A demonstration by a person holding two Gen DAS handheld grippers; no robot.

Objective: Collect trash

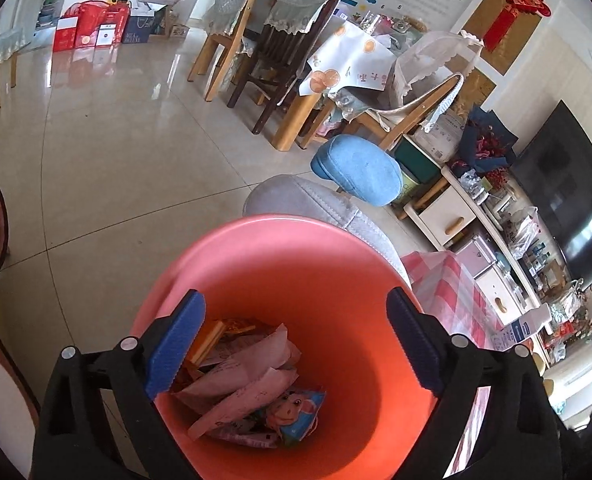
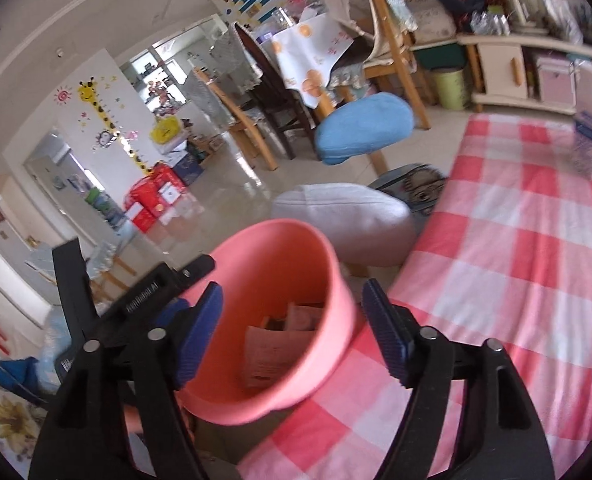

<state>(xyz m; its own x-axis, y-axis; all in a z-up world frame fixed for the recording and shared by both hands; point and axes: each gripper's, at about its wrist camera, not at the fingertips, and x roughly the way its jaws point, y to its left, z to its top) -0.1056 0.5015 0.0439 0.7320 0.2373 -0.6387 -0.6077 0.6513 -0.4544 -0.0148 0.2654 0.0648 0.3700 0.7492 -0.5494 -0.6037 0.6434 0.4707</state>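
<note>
A salmon-pink plastic bin (image 1: 280, 264) fills the lower middle of the left wrist view. Inside lie pink paper wrappers (image 1: 252, 380), an orange packet and a cartoon snack bag (image 1: 296, 412). My left gripper (image 1: 296, 344) is open and empty, directly above the bin's mouth. In the right wrist view the same bin (image 2: 288, 264) stands beside the checked table, with paper trash (image 2: 268, 352) in it. My right gripper (image 2: 292, 336) is open and empty, just in front of the bin. The left gripper's black body (image 2: 144, 296) shows to the bin's left.
A table with a pink-and-white checked cloth (image 2: 515, 260) lies to the right; a white-and-blue box (image 2: 589, 136) stands on it. A grey cushion stool (image 2: 347, 220) and a blue stool (image 2: 363, 128) are behind the bin. Dining chairs, a TV cabinet (image 1: 447, 216) and glossy tile floor lie beyond.
</note>
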